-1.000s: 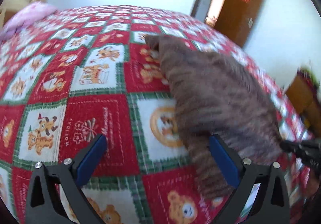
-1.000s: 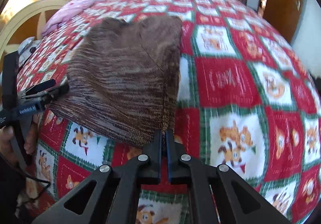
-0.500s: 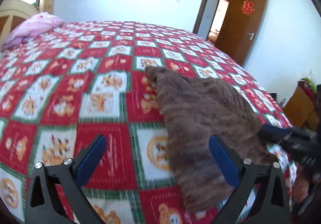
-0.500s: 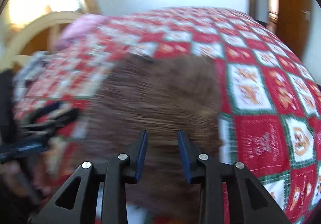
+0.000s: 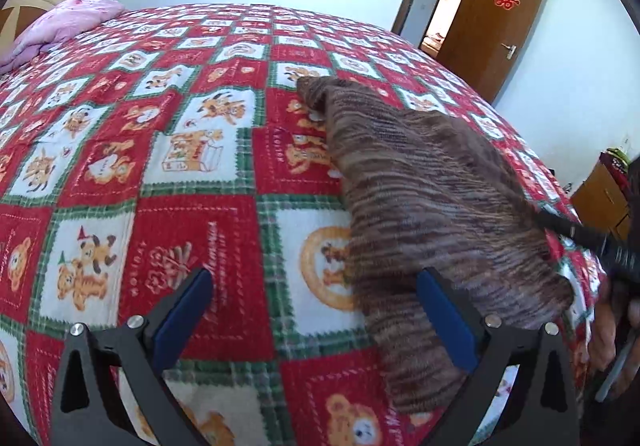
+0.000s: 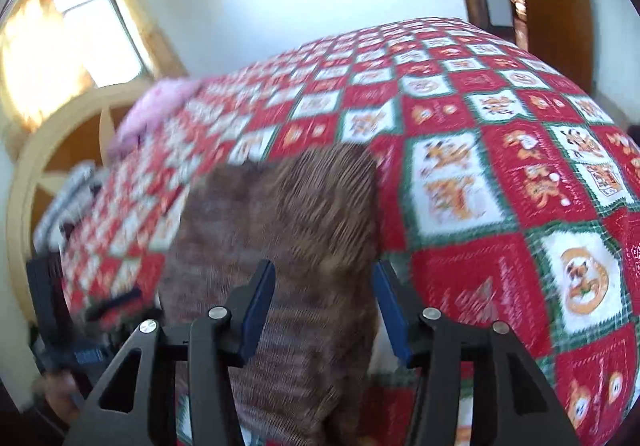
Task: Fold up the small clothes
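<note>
A brown striped knit garment (image 5: 432,198) lies folded on the red, white and green patchwork bedspread (image 5: 160,150). My left gripper (image 5: 316,310) is open and empty, its right finger over the garment's near left edge. My right gripper (image 6: 324,306) is open and empty, hovering above the garment (image 6: 288,230), which looks blurred in the right wrist view. The right gripper also shows at the right edge of the left wrist view (image 5: 592,242). The left gripper shows blurred at the lower left of the right wrist view (image 6: 92,322).
A pink pillow (image 5: 60,22) lies at the bed's far left by a wooden headboard (image 6: 60,150). A brown door (image 5: 496,10) stands open at the far right. A wooden cabinet (image 5: 600,194) stands beside the bed on the right.
My right gripper let go of the garment's corner, opened wide and lifted back. The garment settled onto the bed. My left gripper stayed open and shifted slightly.
</note>
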